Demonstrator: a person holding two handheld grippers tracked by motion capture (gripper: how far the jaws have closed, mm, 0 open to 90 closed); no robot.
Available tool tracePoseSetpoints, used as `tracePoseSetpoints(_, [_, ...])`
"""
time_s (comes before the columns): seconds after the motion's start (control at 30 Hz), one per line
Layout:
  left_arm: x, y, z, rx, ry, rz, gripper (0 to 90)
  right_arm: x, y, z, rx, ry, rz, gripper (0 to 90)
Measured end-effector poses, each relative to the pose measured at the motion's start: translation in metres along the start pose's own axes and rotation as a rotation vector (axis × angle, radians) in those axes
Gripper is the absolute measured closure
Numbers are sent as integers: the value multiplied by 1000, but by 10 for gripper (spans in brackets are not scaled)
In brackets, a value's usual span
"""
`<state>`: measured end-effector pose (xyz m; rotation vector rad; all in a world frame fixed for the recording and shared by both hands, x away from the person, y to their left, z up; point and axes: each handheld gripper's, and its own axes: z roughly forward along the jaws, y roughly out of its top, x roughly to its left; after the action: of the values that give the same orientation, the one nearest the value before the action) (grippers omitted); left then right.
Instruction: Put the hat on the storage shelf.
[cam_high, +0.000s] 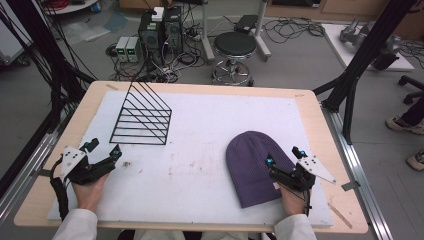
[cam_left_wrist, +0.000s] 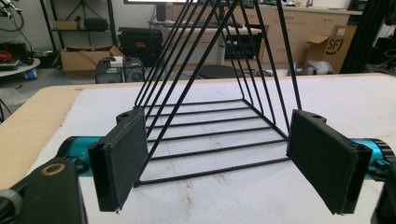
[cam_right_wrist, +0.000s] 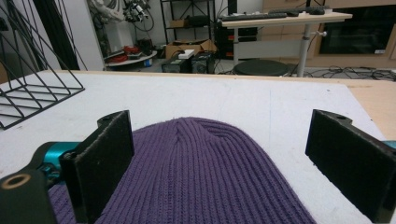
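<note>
A black wire rack (cam_high: 141, 117) with a triangular profile stands on the far left of the white mat (cam_high: 200, 150). A purple knit beanie (cam_high: 252, 165) lies flat at the right front. My left gripper (cam_high: 105, 148) rests near the table's left edge, open, aimed at the rack (cam_left_wrist: 210, 133); the left gripper's (cam_left_wrist: 219, 154) jaws stand wide apart with nothing between them. My right gripper (cam_high: 283, 156) sits at the beanie's right front edge, open. In the right gripper view, the beanie (cam_right_wrist: 196, 168) lies below and between the right gripper's (cam_right_wrist: 229, 158) spread jaws, untouched by the pads.
The mat covers a wooden table (cam_high: 320, 130). Beyond the far edge stand a round stool (cam_high: 235, 47) and computer boxes (cam_high: 160, 30) with cables. Black frame posts (cam_high: 360, 60) rise at the right and left. The rack (cam_right_wrist: 32, 93) is far left in the right gripper view.
</note>
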<state>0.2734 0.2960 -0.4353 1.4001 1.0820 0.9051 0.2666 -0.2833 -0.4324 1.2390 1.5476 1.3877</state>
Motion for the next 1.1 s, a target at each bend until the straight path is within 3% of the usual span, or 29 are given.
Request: tracePoseSetpoints(1.1, [0,0,0,-1,1,-5,203,0,0,0,-1,-8,10,71])
